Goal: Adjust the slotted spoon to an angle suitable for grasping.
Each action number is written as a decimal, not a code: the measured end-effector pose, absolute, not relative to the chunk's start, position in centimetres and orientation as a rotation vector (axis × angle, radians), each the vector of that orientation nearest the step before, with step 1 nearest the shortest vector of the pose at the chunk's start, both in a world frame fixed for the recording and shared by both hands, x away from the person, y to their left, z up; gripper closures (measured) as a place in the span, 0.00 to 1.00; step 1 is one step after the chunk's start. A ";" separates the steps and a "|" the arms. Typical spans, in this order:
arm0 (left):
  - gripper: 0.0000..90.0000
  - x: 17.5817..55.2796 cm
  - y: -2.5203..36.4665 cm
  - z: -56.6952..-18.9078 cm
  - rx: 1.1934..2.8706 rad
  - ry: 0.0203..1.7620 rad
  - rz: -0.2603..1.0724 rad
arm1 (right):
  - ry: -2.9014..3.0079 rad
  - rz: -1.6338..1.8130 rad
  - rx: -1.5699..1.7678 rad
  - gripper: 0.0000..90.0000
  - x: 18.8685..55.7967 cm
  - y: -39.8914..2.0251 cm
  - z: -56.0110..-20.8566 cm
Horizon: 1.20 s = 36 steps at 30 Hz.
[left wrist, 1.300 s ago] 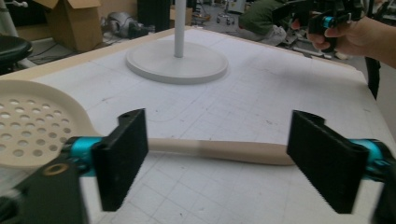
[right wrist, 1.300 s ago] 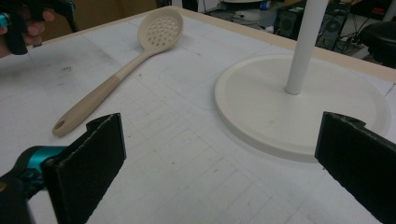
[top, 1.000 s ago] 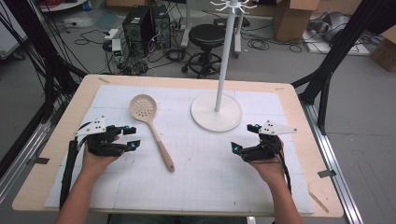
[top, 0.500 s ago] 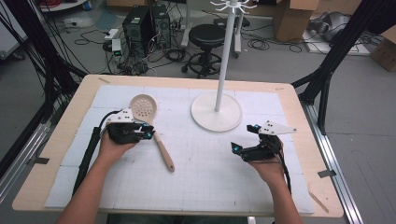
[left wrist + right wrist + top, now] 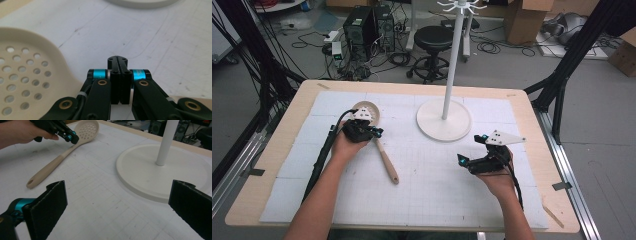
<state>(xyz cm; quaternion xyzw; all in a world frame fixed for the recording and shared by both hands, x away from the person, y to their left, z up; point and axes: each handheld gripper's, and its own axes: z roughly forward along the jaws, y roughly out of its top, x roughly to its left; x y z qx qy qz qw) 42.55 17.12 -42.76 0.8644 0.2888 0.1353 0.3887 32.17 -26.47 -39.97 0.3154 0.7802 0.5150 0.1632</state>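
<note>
On the desk [image 5: 287, 150] I count one slotted spoon [image 5: 384, 155], one white stand [image 5: 444, 117] with a round base and an upright pole, and two grippers, one in each of the person's hands. The spoon lies flat on the pale gridded mat, its perforated bowl toward the far left and its handle running back toward the person, well apart from the stand's base. The left gripper [image 5: 374, 132] sits over the spoon just where the bowl meets the handle. Its jaws have just been closing and now its fingers [image 5: 115, 75] are pressed together with nothing between them, the spoon's bowl lying just beside them on the left. The right gripper [image 5: 462, 161] rests over bare mat near the front of the stand's base, its fingers [image 5: 47, 207] spread wide and released. From above, the whole layout is plain, with both forearms coming in from the near edge, but the left fingers are too small there to judge. The left gripper view settles that, and brings the bowl's holes up close. The right gripper view looks across the mat between its own spread fingers, taking in the length of the spoon, the stand's base, and the other hand with its gripper at the spoon's neck.
</note>
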 end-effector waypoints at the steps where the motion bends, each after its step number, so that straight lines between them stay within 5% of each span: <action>1: 1.00 42.7 17.1 -42.9 2.219 0.744 0.348 | 2.226 1.468 0.901 0.01 32.2 -26.5 -40.0; 36: 1.00 35.1 22.0 -44.3 2.108 0.739 0.299 | 2.259 1.432 0.894 0.01 31.7 -26.3 -40.2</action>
